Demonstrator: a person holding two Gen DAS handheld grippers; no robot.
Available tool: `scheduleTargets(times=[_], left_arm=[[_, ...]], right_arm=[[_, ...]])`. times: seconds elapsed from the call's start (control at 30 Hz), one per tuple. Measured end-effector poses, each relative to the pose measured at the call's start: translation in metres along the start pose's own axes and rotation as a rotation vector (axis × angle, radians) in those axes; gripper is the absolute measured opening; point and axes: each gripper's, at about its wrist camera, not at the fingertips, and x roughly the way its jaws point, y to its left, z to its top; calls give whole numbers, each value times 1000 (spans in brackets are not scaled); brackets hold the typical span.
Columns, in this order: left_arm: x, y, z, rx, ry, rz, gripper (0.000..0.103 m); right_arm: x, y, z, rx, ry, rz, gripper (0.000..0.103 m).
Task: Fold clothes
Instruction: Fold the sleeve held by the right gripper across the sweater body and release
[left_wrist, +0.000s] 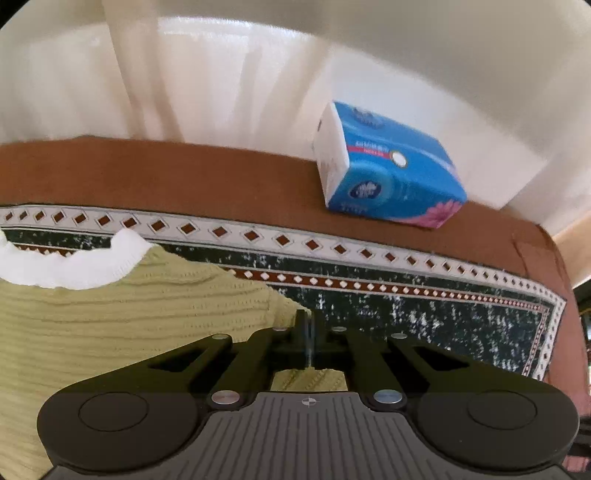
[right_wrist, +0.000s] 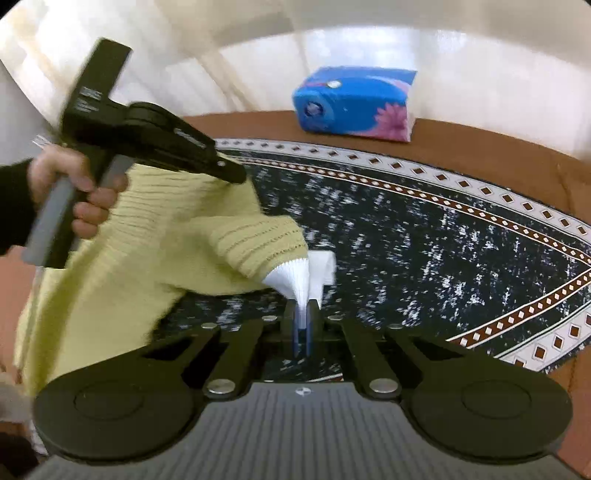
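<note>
A pale yellow-green knit sweater (left_wrist: 110, 317) with a white ribbed collar (left_wrist: 74, 266) hangs at the left in the left wrist view. My left gripper (left_wrist: 305, 325) is shut on the sweater's edge. In the right wrist view the sweater (right_wrist: 122, 258) hangs between the two grippers above the patterned cloth. My right gripper (right_wrist: 302, 314) is shut on the sleeve's white ribbed cuff (right_wrist: 295, 277). The left gripper (right_wrist: 229, 171), held by a hand (right_wrist: 74, 192), pinches the sweater's upper edge there.
A dark patterned cloth (right_wrist: 406, 240) with a diamond border covers a brown surface (left_wrist: 221, 177). A blue tissue pack (left_wrist: 388, 166) stands at the far edge, also in the right wrist view (right_wrist: 351, 103). White curtains (left_wrist: 184, 81) hang behind.
</note>
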Motion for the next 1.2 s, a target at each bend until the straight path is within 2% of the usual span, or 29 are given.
scheduleTargets(times=[0.17, 0.23, 0.33, 0.5, 0.6, 0.67, 0.7, 0.77, 0.83, 0.9, 0.93, 0.97, 1.0, 1.1, 1.2], left_arm=[[-14, 8, 8, -57, -62, -13, 0], [-16, 11, 10, -72, -71, -20, 0], [-12, 11, 9, -75, -74, -19, 0], [1, 10, 6, -89, -90, 2, 0], [11, 8, 4, -86, -107, 32, 0], [13, 7, 3, -83, -122, 45, 0], [13, 7, 3, -83, -123, 44, 0], [11, 8, 5, -85, -119, 34, 21], [1, 10, 7, -79, -137, 26, 25], [-14, 11, 8, -50, -168, 13, 25], [-20, 11, 7, -30, -173, 3, 26], [-25, 10, 5, -8, -166, -11, 28], [-30, 10, 3, 13, -160, -24, 32], [-44, 8, -8, 69, -130, -63, 38], [-50, 4, -27, 123, -98, -60, 40]], right_arm=[[-35, 11, 5, 48, 6, 120, 4], [-47, 15, 7, 93, 0, 204, 4], [-57, 7, 10, 228, -32, 323, 4], [-44, -34, 2, 517, -62, 359, 4], [-26, -49, 3, 525, -76, 151, 4], [-10, -61, 1, 549, -117, 32, 7], [-6, -67, -2, 580, -136, 4, 8], [1, -72, -7, 609, -169, -28, 9], [-1, -66, -9, 573, -160, -42, 10], [-7, -50, -10, 451, -131, -66, 12], [-10, -42, -11, 385, -118, -74, 18], [-10, -35, -14, 326, -100, -74, 32], [-11, -28, -17, 267, -82, -75, 39], [-2, -6, -19, 121, -40, -92, 40], [11, -3, -18, 120, -24, -97, 40]])
